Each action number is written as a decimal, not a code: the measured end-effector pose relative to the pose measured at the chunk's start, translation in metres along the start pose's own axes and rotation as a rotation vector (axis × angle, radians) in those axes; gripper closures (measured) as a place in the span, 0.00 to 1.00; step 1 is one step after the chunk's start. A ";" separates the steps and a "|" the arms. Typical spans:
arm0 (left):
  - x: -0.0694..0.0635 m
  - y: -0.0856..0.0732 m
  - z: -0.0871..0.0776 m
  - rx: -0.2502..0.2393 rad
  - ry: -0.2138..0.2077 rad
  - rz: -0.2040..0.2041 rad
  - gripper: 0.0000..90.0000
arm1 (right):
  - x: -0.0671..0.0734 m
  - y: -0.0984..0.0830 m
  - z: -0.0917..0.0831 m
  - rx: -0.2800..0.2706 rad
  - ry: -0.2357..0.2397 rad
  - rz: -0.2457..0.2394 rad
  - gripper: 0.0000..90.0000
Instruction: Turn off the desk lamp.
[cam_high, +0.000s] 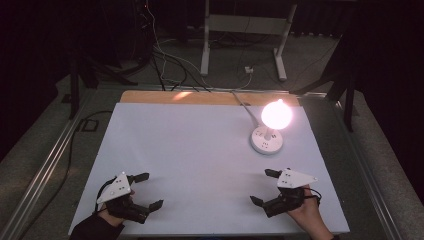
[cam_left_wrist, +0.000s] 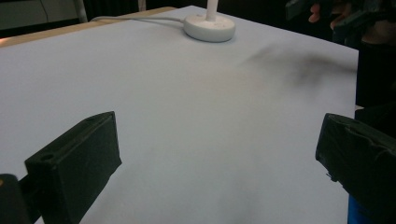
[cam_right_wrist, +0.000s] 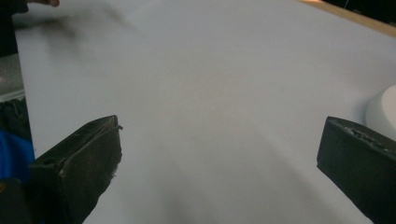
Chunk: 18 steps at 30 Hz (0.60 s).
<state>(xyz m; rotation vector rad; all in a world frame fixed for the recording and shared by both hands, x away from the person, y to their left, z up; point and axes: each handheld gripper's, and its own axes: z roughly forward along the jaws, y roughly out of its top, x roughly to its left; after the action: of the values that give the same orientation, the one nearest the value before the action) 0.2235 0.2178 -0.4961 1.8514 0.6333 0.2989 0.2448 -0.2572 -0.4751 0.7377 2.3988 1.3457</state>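
A lit lamp with a glowing round bulb (cam_high: 276, 114) stands on a white round base (cam_high: 267, 139) at the right rear of the white table sheet (cam_high: 200, 150). The same base (cam_left_wrist: 209, 28) appears far off in the left gripper view, and its edge (cam_right_wrist: 382, 112) sits at the right of the right gripper view. My left gripper (cam_high: 149, 190) rests near the front left edge, open, nothing between its jaws. My right gripper (cam_high: 264, 186) lies near the front right, open and empty, a short way in front of the lamp base.
A white cable (cam_high: 245, 106) runs from the lamp base over the wooden back edge (cam_high: 200, 97) of the table. Behind the table are a white desk frame (cam_high: 245, 30) and floor cables (cam_high: 165, 65). Metal rails (cam_high: 45, 165) flank the table.
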 end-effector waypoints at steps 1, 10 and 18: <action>0.000 0.000 0.000 0.004 0.001 0.002 0.01 | -0.001 0.002 0.000 -0.002 -0.001 -0.001 0.00; 0.000 0.000 0.000 0.004 0.001 0.000 0.01 | -0.007 0.013 0.001 -0.024 -0.027 -0.002 0.00; 0.000 0.000 0.000 0.001 0.005 0.002 0.01 | -0.019 0.016 0.001 -0.047 -0.115 0.026 0.00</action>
<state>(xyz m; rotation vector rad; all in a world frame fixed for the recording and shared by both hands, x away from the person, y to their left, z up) 0.2234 0.2181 -0.4960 1.8530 0.6358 0.3044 0.2660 -0.2604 -0.4618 0.8139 2.2679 1.3276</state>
